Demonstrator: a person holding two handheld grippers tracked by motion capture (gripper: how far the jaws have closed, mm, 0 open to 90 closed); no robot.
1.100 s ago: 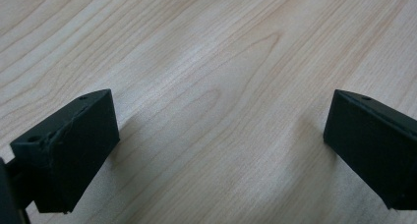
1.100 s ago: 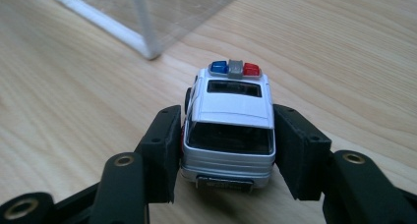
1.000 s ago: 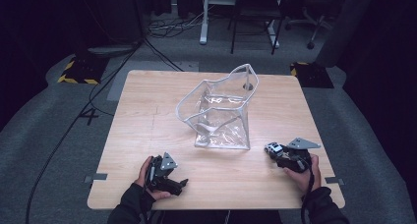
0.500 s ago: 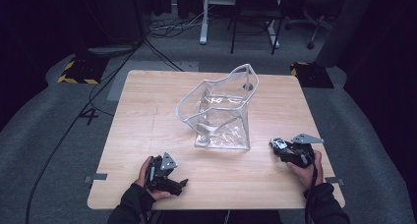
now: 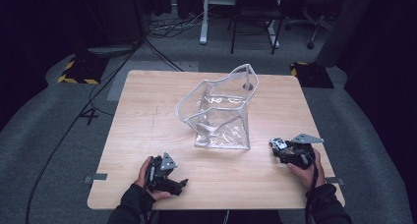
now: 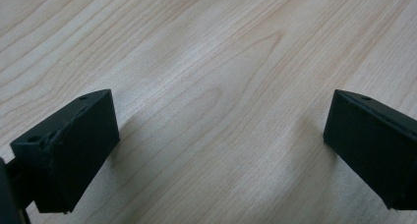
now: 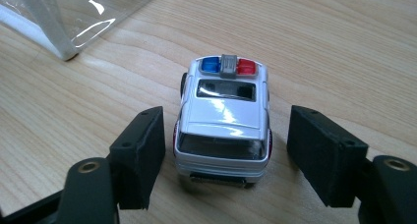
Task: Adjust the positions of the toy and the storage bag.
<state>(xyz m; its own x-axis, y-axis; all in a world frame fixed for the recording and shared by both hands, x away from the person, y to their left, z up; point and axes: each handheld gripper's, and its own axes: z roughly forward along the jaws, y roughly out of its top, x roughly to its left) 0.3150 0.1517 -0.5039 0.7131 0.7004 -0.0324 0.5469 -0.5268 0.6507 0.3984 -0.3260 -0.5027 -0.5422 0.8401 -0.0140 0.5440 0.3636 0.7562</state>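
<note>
A clear plastic bag (image 5: 221, 116) stands open in the middle of the wooden table (image 5: 147, 111); its corner shows in the right gripper view (image 7: 74, 13). A small white toy police car (image 7: 223, 121) with a blue and red light bar rests on the table near the right edge (image 5: 277, 144). My right gripper (image 7: 231, 123) is open, one jaw on each side of the car's rear, with gaps on both sides; a hand holds it (image 5: 282, 149). My left gripper (image 6: 221, 130) is open over bare wood near the front left (image 5: 179, 183), holding nothing.
The table's front edge lies just behind both hands. Beyond the far edge, on the dark floor, are a desk frame (image 5: 206, 17), a chair (image 5: 255, 17) and loose cables (image 5: 162, 27).
The right hand and its gripper have shifted slightly to the right and a little farther up the table. The left hand and the bag have not moved.
</note>
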